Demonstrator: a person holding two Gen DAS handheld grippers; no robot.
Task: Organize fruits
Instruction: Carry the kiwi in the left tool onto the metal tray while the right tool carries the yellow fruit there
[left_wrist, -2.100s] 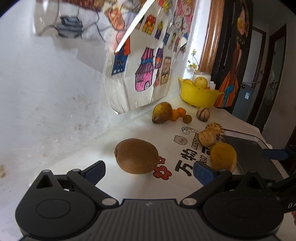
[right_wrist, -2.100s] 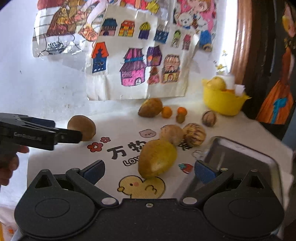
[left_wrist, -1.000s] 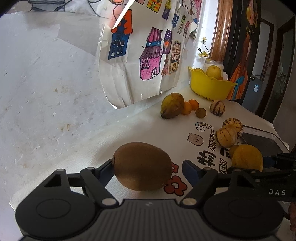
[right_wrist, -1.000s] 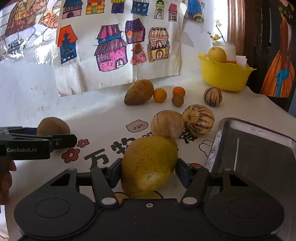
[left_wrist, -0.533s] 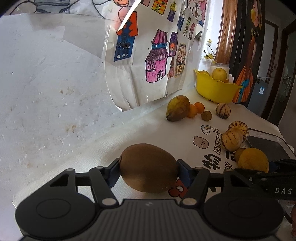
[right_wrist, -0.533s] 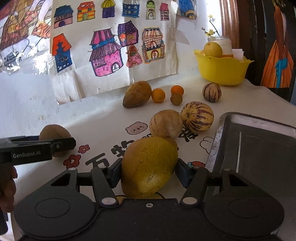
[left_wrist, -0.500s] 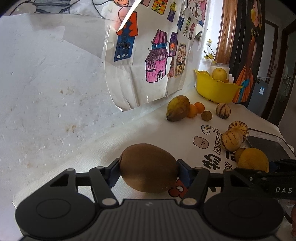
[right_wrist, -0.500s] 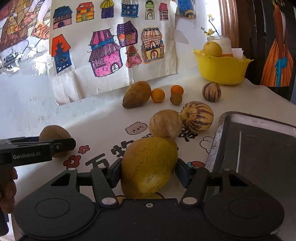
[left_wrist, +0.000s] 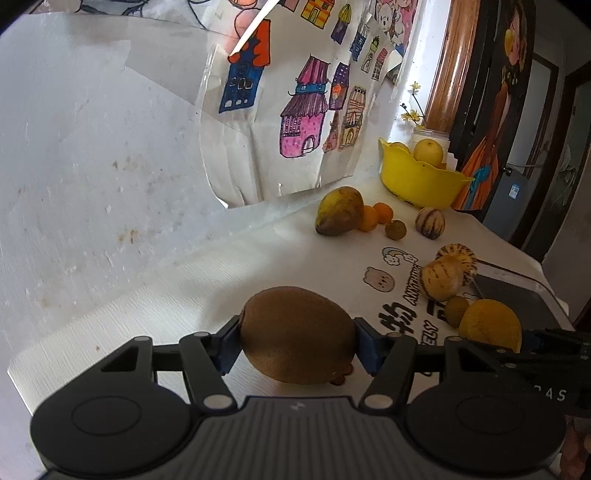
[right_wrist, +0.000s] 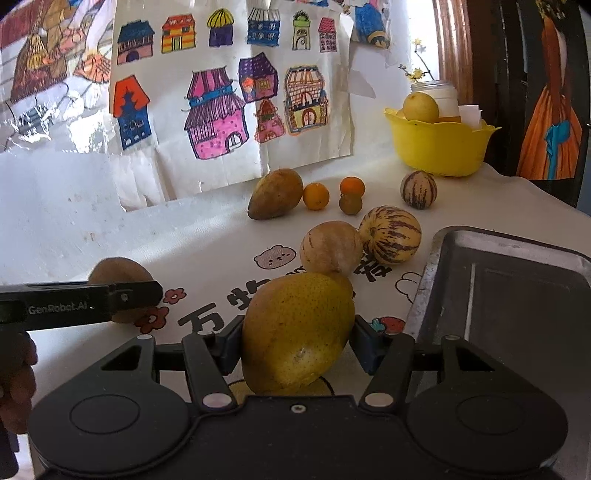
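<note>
Two handheld grippers each clamp a fruit on a white printed tablecloth (right_wrist: 207, 236).

In the left wrist view, the left gripper (left_wrist: 297, 341) fills the bottom of the frame. Its jaws pinch a kiwi (left_wrist: 297, 334) at lower centre; the kiwi is brown, fuzzy and egg-shaped, and it looks to be barely off the cloth or touching it.

In the right wrist view, the right gripper (right_wrist: 297, 341) sits in the same low position. Its jaws pinch a yellow pear (right_wrist: 297, 332), smooth, speckled and plump. Whether the pear rests on the cloth cannot be told.

A dark metal tray (right_wrist: 517, 295), shallow with rounded corners, lies at the right of that frame and holds no fruit in the part that shows. The sorting therefore seems to be at its start: two fruits gripped, none delivered.

Loose fruit remains above centre:
- two striped, cream-and-purple pepino melons (right_wrist: 390, 234), touching each other
- a smaller striped one (right_wrist: 418, 190)
- a brownish mango (right_wrist: 275, 194)
- two small oranges (right_wrist: 316, 196)
- a small brown round fruit (right_wrist: 350, 203)

A glossy yellow plastic bowl (right_wrist: 439, 146) at upper right holds a pale yellow round fruit. Children's drawings of colourful houses (right_wrist: 218, 114) hang on the rough white wall behind.
</note>
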